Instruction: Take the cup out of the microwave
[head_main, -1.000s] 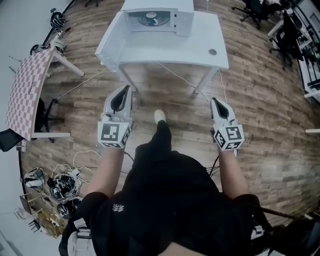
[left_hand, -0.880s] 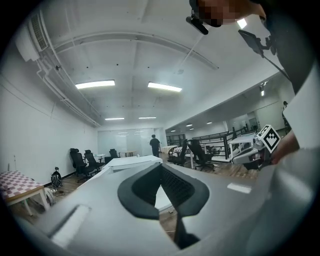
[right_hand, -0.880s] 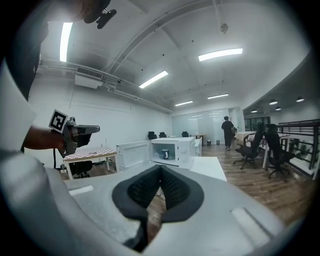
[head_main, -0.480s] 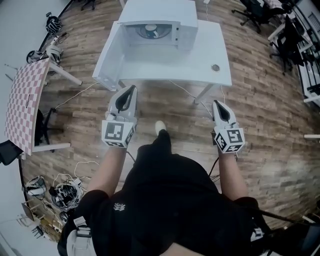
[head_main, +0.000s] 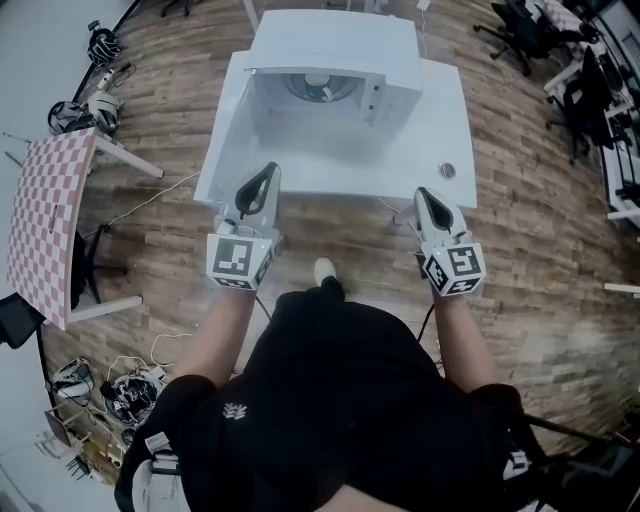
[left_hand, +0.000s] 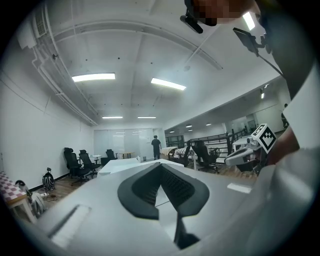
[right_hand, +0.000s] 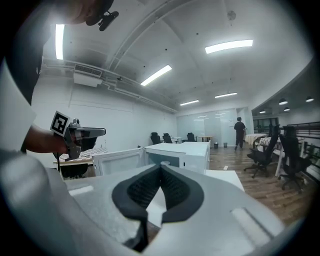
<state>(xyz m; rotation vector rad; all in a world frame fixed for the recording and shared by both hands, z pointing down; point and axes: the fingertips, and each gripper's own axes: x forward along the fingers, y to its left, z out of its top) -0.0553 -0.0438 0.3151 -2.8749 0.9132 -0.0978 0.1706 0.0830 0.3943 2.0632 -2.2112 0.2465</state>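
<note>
White microwave stands open; cup not yet reached

Nearest the person, on the near side of the microwave (head_main: 340, 40), two grippers are held level and side by side. The left gripper (head_main: 265, 172) has its jaws pressed together with nothing between them, as its own view confirms. The right gripper (head_main: 424, 193) is likewise closed and empty. Both tips lie over the near edge of the white table (head_main: 440, 130) that carries the microwave, short of its cavity.

The microwave's door (head_main: 228, 130) hangs swung out to the left of the cavity. Inside the cavity, on the round turntable, sits the cup (head_main: 319, 82), well apart from both grippers.

Assessment: the step in hand is the approach, and no grasp has begun. The next move calls for one gripper to open its jaws, enter the cavity clear of the door and roof, and close on the cup's wall. The right gripper appears better placed, being on the side away from the door.

Count: two grippers, one table under the microwave, one microwave, one door, one cup. To the left of the microwave stands one checkered table (head_main: 45, 215).
</note>
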